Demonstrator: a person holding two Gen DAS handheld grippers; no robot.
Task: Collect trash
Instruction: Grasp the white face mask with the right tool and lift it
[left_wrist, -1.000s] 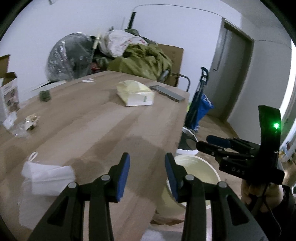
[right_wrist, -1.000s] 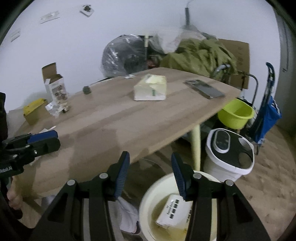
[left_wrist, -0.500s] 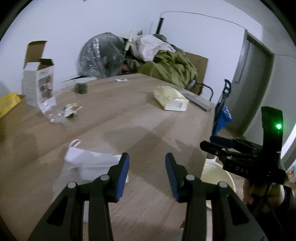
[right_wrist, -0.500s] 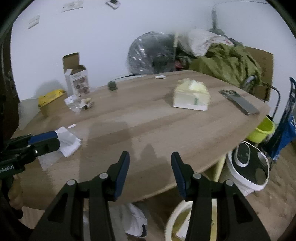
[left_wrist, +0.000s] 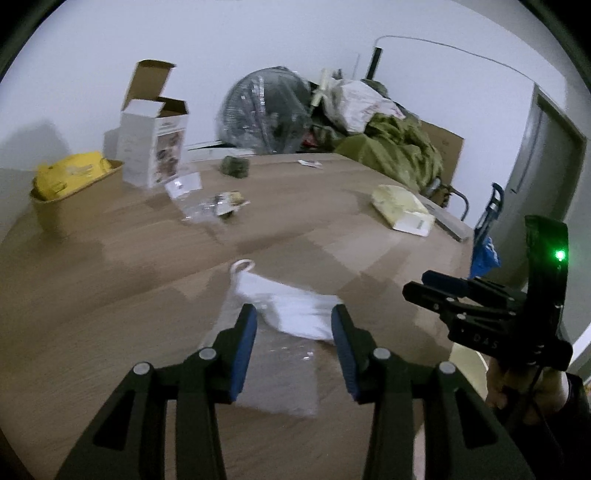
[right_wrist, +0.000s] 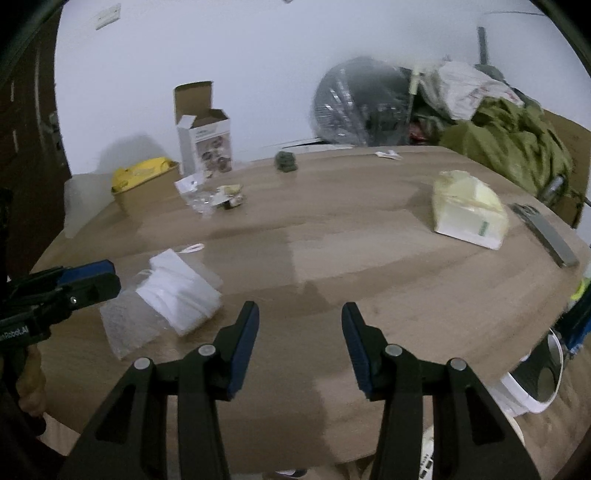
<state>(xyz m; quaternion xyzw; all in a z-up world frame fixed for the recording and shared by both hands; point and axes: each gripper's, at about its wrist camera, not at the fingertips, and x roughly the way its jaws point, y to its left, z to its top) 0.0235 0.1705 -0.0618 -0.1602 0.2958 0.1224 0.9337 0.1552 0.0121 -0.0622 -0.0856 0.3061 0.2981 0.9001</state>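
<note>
Two black grippers with blue pads hover over a round-edged wooden table (right_wrist: 369, 266), pale brown laminate with a plank-like grain.

Far left: an open tan cardboard tray (left_wrist: 70, 206) holding a crumpled yellow packet (left_wrist: 70, 171). Next, an upright white carton (left_wrist: 153, 151), rectangular, top flaps raised. Beside it, a crinkled clear plastic wrapper (left_wrist: 207, 206) with small scraps on it, lying flat. Behind, a small dark green lump (left_wrist: 234, 166); further right, a small white sachet (left_wrist: 310, 163) at the far edge.

Near edge: a white face mask (left_wrist: 291, 306), soft pleated fabric, roughly rectangular, lying partly on a flat clear plastic sleeve (left_wrist: 280, 373). In the left wrist view its long axis runs from upper left, where an ear loop curls, down to lower right.

Left gripper (left_wrist: 293, 321): released, jaws apart with nothing pressed; the mask shows between and just beyond its tips.

Right gripper (right_wrist: 299, 317): released, jaws apart over bare wood, to the right of the mask.

Right half of the table: a pale yellow soft tissue pack (right_wrist: 469, 214), blocky, and a flat grey slab (right_wrist: 546, 232) at the rim. Off the table's right edge, a white round-lidded appliance (right_wrist: 535, 380) on the floor.
</note>
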